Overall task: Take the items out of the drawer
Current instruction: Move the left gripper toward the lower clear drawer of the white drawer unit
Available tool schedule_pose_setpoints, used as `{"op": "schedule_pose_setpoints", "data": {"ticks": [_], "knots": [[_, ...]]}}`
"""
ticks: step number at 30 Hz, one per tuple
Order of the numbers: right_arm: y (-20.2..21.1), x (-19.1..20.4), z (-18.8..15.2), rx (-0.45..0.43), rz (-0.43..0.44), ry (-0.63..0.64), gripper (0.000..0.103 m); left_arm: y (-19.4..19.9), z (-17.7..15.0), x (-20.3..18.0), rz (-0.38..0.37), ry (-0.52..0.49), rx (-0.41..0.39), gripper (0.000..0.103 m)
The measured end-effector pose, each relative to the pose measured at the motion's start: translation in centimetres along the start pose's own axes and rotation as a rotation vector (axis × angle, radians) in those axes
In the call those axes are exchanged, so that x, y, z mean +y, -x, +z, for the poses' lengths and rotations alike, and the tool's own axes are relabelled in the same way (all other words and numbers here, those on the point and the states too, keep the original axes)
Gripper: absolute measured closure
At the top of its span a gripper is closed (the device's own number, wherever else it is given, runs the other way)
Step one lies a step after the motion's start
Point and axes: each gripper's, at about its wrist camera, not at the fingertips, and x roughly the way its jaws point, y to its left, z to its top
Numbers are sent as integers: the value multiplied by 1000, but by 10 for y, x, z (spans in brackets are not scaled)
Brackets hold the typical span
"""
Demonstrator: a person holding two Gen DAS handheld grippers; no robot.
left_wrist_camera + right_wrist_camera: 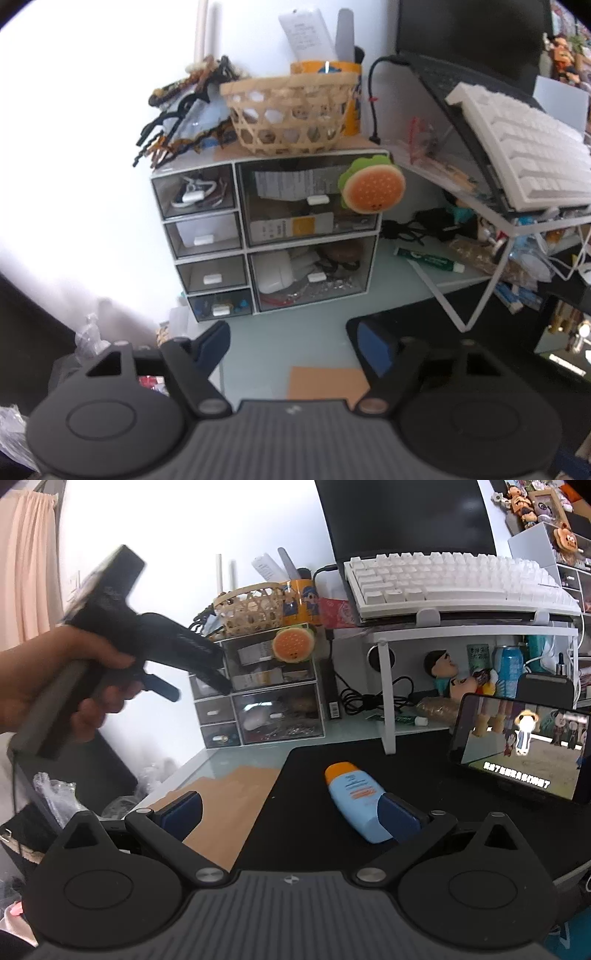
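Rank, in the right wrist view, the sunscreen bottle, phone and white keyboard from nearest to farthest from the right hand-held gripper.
From the right hand-held gripper:
1. Sunscreen bottle, lying on the black mat by its right finger.
2. Phone, propped up at right.
3. White keyboard, up on the shelf at the back.

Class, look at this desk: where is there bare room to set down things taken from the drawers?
Free: the black mat between the brown card and sunscreen bottle, and the pale desktop before the drawer unit. Crowded: under the white shelf.

Drawer unit point(266, 236) set upright at worktop back-left corner; six translucent drawers shut, contents dimly seen; blue-orange bottle point(356, 799) laid flat mid-worktop.
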Motion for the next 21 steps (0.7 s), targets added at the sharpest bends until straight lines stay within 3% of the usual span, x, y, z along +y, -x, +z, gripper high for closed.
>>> {"op": "schedule_pose_setpoints", "data": {"ticks": [5,21], "knots": [[1,2,-4,4,20,-5,0,-11,7,7,-1,68,-2,25],[-5,-4,-15,20,15,-44,0,-50,17,1,40,86,33,36]]}}
